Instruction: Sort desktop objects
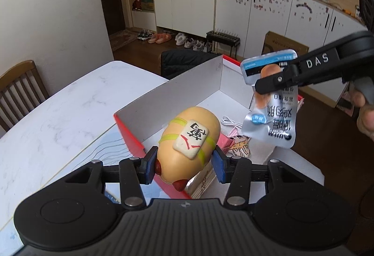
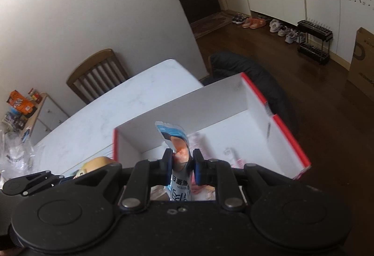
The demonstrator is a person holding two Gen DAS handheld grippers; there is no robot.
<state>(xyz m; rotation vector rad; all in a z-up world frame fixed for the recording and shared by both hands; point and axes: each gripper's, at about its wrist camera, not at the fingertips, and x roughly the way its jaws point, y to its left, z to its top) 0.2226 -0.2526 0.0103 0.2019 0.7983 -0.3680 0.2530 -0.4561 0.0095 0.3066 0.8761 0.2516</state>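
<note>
Left gripper point(image 1: 184, 168): clamped on a tan egg-shaped toy point(image 1: 188, 146), blue pads pressed against its two sides. Yellow-green bands and a white tile with black lettering are seen on the toy's upper face; small dark red nubs are seen at its lower end. The toy is held in the air above the near left corner of the box point(image 1: 198, 90).

Right gripper point(image 2: 181, 168): clenched on a silver snack packet point(image 2: 178, 153). In the left wrist view the packet point(image 1: 271, 101) is pinched across its middle, its blue-striped end pointing up and its printed end hanging below the fingers. The packet is held over the box interior, towards the right-hand side. Part of a hand point(image 1: 364, 113) is seen at the frame edge behind this gripper point(image 1: 272, 85).

Box: open-topped, white inside, red outside, resting on a white marbled table point(image 1: 58, 113). Inside it are noted a coiled white cable point(image 1: 230, 122), a pink item point(image 1: 224, 141) and a small cartoon figure point(image 1: 240, 146). The pink item cannot be identified.

Surroundings: a wooden chair point(image 1: 21, 83) stands at the table's far left edge. White cabinets point(image 1: 257, 6) with stickers line the far wall; shoes point(image 1: 161, 37) are set in a row on the dark floor below them. The right wrist view is blurred in places.
</note>
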